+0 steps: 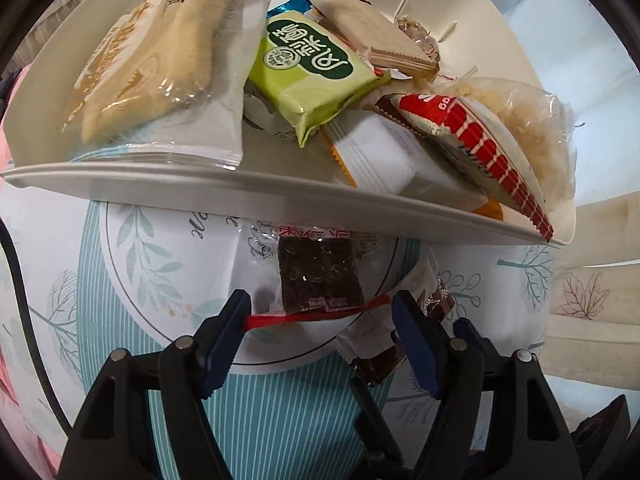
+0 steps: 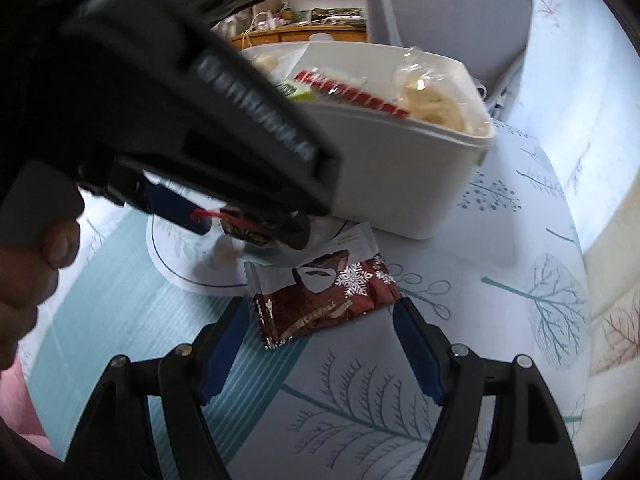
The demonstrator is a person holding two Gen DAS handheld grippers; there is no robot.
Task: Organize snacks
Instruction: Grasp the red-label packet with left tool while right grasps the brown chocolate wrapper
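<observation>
A white bin [image 1: 280,188] heaped with wrapped snacks stands on the leaf-print tablecloth. In front of it lies a clear packet with a dark square snack [image 1: 320,276] and a red seam. My left gripper [image 1: 320,320] points down over it, and both pads touch the ends of that seam. In the right wrist view the left gripper [image 2: 240,224] hangs beside the bin [image 2: 400,184]. A brown snowflake packet [image 2: 324,300] lies flat between the tips of my right gripper [image 2: 320,320], which is open; the left pad stands apart from it. That brown packet [image 1: 380,356] also shows behind the left gripper's right finger.
A person's hand [image 2: 28,264] holds the left gripper. A grey chair [image 2: 440,12] stands behind the bin, with a wooden shelf [image 2: 304,34] of clutter further back. The table's rounded edge runs along the right, beside a cream leaf-print cushion [image 2: 612,280].
</observation>
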